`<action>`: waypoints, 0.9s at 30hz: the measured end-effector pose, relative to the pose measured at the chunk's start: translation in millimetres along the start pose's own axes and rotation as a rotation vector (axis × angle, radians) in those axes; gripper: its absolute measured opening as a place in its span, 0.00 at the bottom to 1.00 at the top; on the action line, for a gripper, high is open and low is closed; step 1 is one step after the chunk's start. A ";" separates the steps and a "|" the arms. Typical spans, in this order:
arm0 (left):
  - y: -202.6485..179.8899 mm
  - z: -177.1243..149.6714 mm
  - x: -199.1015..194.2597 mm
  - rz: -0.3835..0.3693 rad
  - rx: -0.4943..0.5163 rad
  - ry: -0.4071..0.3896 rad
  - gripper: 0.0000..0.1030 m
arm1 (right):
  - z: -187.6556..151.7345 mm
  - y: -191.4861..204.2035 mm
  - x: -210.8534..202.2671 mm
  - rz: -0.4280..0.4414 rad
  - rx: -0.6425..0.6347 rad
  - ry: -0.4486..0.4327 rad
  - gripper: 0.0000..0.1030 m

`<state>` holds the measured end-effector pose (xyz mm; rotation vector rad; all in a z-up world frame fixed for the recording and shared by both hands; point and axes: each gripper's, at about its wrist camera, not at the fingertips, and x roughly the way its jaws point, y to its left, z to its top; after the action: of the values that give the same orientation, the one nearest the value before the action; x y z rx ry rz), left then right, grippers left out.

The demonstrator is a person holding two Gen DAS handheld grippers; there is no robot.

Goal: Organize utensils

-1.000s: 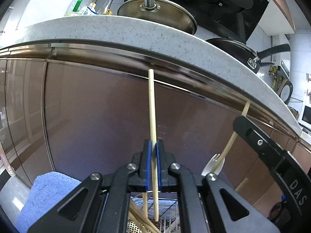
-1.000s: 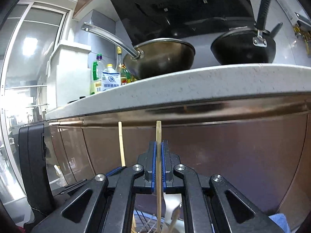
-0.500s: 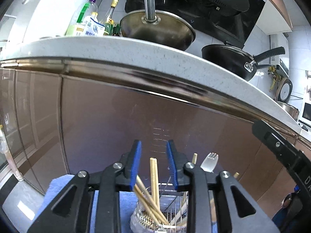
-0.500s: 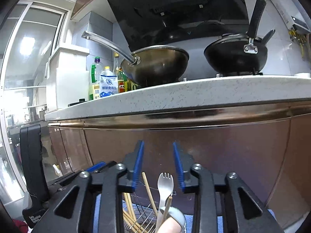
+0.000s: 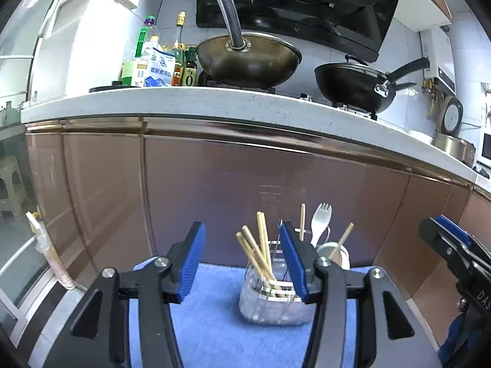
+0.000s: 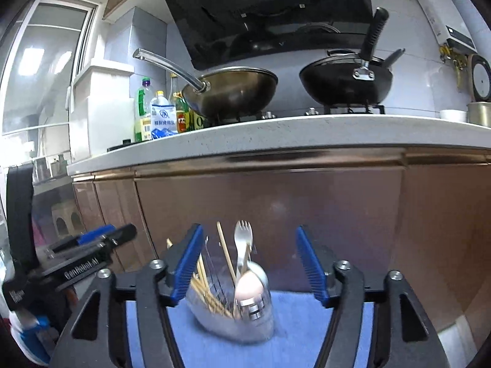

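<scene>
Chopsticks (image 5: 260, 251) and fork (image 5: 319, 225) stand upright in utensil holder (image 5: 273, 303) on blue mat (image 5: 208, 322), ahead of both tongs. Left gripper (image 5: 242, 260) and right gripper (image 6: 250, 263): jaws opening, pinching nothing.

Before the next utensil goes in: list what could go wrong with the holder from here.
1. The utensil holder is crowded with tall, leaning chopsticks and a spork; another drop could snag on them or tip it.
2. The left gripper and right gripper, jaws opening and empty, sit close in front of the holder; a careless pull-back might clip the protruding sticks.
3. The blue towel under the holder looks soft, so it may wobble.
</scene>
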<state>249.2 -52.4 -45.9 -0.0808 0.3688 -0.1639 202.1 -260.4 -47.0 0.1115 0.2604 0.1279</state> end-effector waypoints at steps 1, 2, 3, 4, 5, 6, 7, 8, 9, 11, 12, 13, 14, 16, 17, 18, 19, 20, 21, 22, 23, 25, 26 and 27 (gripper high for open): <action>0.3 -1.3 -6.8 0.005 0.004 0.003 0.51 | -1.6 -0.3 -5.2 -0.004 0.001 0.007 0.70; 0.1 -2.3 -12.5 0.011 0.010 0.005 0.51 | -3.6 -0.9 -12.1 -0.008 0.004 0.014 0.75; 0.1 -3.8 -19.6 0.018 0.018 0.006 0.52 | -5.7 -1.5 -19.6 -0.011 0.008 0.020 0.78; -0.3 -4.7 -26.9 0.026 0.028 0.007 0.53 | -7.8 -1.8 -26.8 -0.015 0.011 0.026 0.82; -0.4 -5.9 -33.0 0.032 0.037 0.006 0.53 | -9.6 -1.8 -31.0 -0.018 0.011 0.030 0.86; -0.4 -7.3 -40.2 0.037 0.045 0.004 0.54 | -12.0 -1.9 -37.9 -0.021 0.013 0.038 0.89; -0.2 -8.7 -47.5 0.044 0.052 0.004 0.55 | -14.5 -1.8 -44.9 -0.023 0.014 0.045 0.95; -0.3 -9.3 -52.4 0.048 0.058 0.006 0.55 | -17.1 -1.3 -50.6 -0.028 0.013 0.048 1.00; 0.0 -9.7 -58.1 0.052 0.063 0.007 0.56 | -19.4 -1.2 -55.8 -0.034 0.010 0.052 1.00; 2.0 -10.4 -71.3 0.065 0.065 0.007 0.56 | -23.9 0.2 -65.1 -0.043 0.000 0.068 1.00; 3.3 -10.6 -77.3 0.070 0.063 0.006 0.57 | -27.0 1.3 -70.3 -0.048 -0.006 0.077 1.00; 5.2 -10.9 -85.6 0.077 0.059 0.002 0.57 | -28.9 1.9 -73.8 -0.049 -0.011 0.081 1.00; 6.5 -10.9 -91.5 0.083 0.058 -0.002 0.57 | -31.8 3.4 -79.3 -0.053 -0.018 0.084 1.00; 9.5 -10.9 -104.0 0.097 0.055 -0.010 0.58 | -36.3 6.3 -89.0 -0.066 -0.034 0.084 1.00; 11.3 -11.3 -110.7 0.104 0.053 -0.013 0.59 | -38.9 7.5 -95.7 -0.074 -0.041 0.079 1.00; 13.0 -11.9 -116.5 0.110 0.051 -0.015 0.59 | -40.6 7.8 -100.8 -0.075 -0.041 0.075 1.00; 14.9 -12.7 -122.7 0.114 0.049 -0.018 0.59 | -43.3 7.5 -107.4 -0.074 -0.035 0.070 1.00; 16.2 -13.4 -126.9 0.119 0.048 -0.019 0.59 | -44.8 7.3 -111.0 -0.073 -0.030 0.068 1.00; 17.6 -14.1 -131.4 0.126 0.048 -0.021 0.59 | -47.7 6.8 -116.8 -0.073 -0.027 0.068 1.00; 19.2 -15.5 -136.9 0.133 0.049 -0.022 0.59 | -50.7 6.3 -122.4 -0.079 -0.025 0.072 1.00; 20.9 -17.2 -141.9 0.139 0.050 -0.021 0.59 | -52.5 5.9 -126.1 -0.083 -0.021 0.076 1.00; 23.3 -21.4 -151.9 0.156 0.059 -0.021 0.59 | -57.0 3.7 -135.8 -0.080 -0.002 0.088 1.00; 24.0 -23.3 -155.8 0.165 0.066 -0.023 0.59 | -57.9 3.1 -138.8 -0.081 0.003 0.091 1.00; 24.7 -25.5 -159.5 0.173 0.075 -0.023 0.59 | -59.2 2.3 -142.7 -0.081 0.010 0.097 1.00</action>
<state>96.8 -1.7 -16.1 0.0229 0.3451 -0.0055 49.5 -272.7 -68.0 0.1051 0.3621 0.0513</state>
